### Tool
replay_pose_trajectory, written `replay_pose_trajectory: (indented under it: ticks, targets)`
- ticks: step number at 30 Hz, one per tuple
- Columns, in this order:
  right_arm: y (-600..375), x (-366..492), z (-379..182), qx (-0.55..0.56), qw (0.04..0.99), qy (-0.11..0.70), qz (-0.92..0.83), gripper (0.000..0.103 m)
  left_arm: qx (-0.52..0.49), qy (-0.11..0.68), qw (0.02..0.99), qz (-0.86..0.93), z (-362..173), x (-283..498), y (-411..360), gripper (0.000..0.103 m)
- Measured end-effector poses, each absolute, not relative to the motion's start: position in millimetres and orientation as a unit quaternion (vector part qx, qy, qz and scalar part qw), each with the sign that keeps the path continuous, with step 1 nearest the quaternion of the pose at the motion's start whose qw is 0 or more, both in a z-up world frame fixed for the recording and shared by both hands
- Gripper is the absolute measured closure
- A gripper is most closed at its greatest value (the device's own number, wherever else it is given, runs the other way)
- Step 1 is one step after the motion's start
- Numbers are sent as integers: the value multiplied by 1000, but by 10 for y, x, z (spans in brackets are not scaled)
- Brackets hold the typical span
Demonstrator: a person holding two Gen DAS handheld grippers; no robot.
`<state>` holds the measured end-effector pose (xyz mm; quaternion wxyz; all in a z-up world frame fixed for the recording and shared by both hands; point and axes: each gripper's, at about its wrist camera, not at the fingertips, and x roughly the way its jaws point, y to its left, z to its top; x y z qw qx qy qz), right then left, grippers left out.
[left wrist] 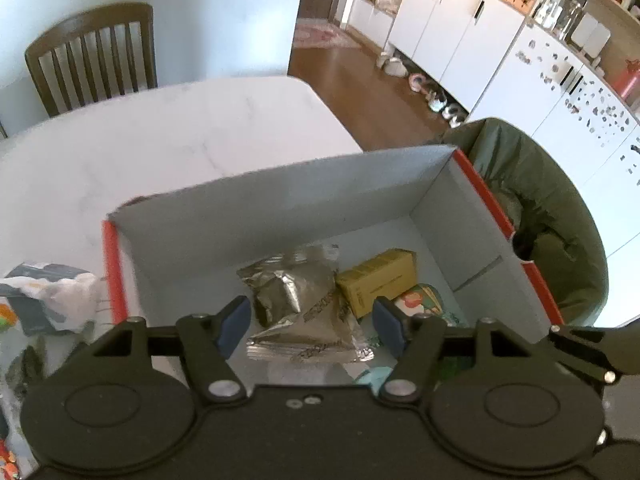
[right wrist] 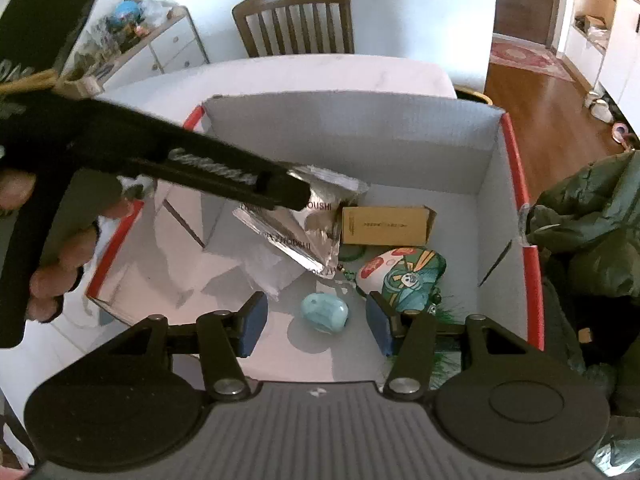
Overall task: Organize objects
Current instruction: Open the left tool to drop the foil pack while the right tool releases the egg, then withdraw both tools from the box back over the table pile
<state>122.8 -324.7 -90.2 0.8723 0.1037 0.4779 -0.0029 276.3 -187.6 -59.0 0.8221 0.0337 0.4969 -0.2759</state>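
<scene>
Foil packet [right wrist: 304, 236] printed "ZHOUSHI" lay mid-frame in red-rimmed box [right wrist: 352, 148], yellow carton [right wrist: 386, 225] beside it, left gripper [left wrist: 312, 326] spread empty above, right gripper [right wrist: 316, 322] likewise agape.

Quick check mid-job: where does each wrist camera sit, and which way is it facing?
Left wrist: behind the open left tongs, looking down into the box at the silver pouch; only its own tongs show.
Right wrist: behind the open right tongs, over the box's near edge; a hand shows.
Shared: box, pouch, yellow carton, chair.
</scene>
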Motion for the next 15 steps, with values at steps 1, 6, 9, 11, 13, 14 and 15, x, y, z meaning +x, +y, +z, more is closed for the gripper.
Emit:
replay_pose_trajectory:
  ticks: [1,6,9,11,13,14,15]
  targets:
    - [-3240,1211,-883,104,873,476,-5,49,32,494,823,-277,-554,2743,-1845,36]
    - [-3187,1116,-826,111,881,459,-13,49,25,473,833,-285,-367,2588,-1686,36]
    - [-3171,1086,-746,116,886,448,-22,49,31,455,843,-287,-264,2470,-1584,36]
    - [-3130,1040,-692,122,890,439,-26,49,24,448,845,-291,-210,2416,-1510,36]
    - [-3104,1004,-621,125,894,430,-29,49,18,439,849,-293,-140,2354,-1426,36]
    - [-3087,982,-592,125,895,427,-30,49,18,434,851,-294,-108,2320,-1381,36]
    - [-3059,959,-559,126,897,423,-31,49,21,429,854,-293,-79,2284,-1337,36]
